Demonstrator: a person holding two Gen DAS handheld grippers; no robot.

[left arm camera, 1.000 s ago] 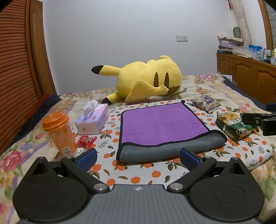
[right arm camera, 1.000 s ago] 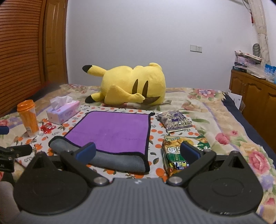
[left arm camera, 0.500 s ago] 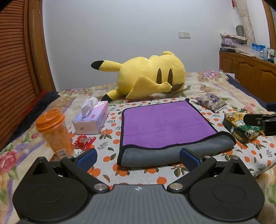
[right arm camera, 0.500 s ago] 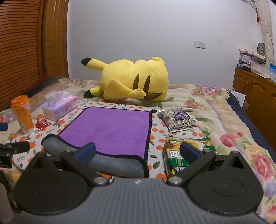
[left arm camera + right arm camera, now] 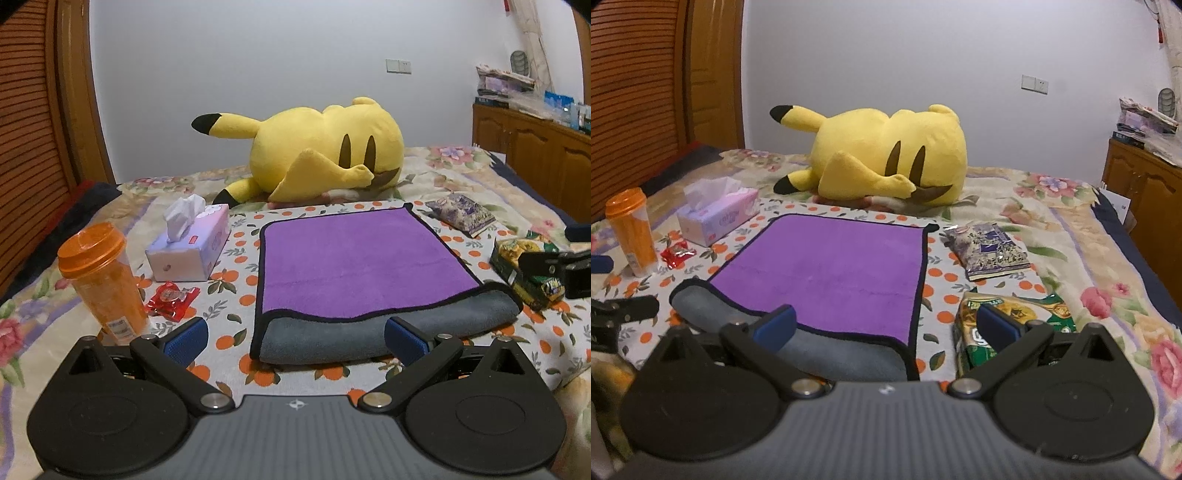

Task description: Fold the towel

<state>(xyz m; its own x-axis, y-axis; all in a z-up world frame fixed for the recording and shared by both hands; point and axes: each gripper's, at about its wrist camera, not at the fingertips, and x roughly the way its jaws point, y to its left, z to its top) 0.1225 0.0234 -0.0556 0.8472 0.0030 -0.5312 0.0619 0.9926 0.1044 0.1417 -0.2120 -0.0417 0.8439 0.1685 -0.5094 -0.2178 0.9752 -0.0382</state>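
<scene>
The towel (image 5: 364, 258) lies on the bed (image 5: 461, 173), purple side up, with its near edge rolled over so the grey side shows. It looks bigger and closer than a moment ago, so both tongs have moved nearer. I think they are getting ready to grab that near edge. The left tongs (image 5: 295, 338) hang low near the left end, spread wide and holding nothing. The right tongs (image 5: 884, 326) are at the right end, spread wide too.
</scene>
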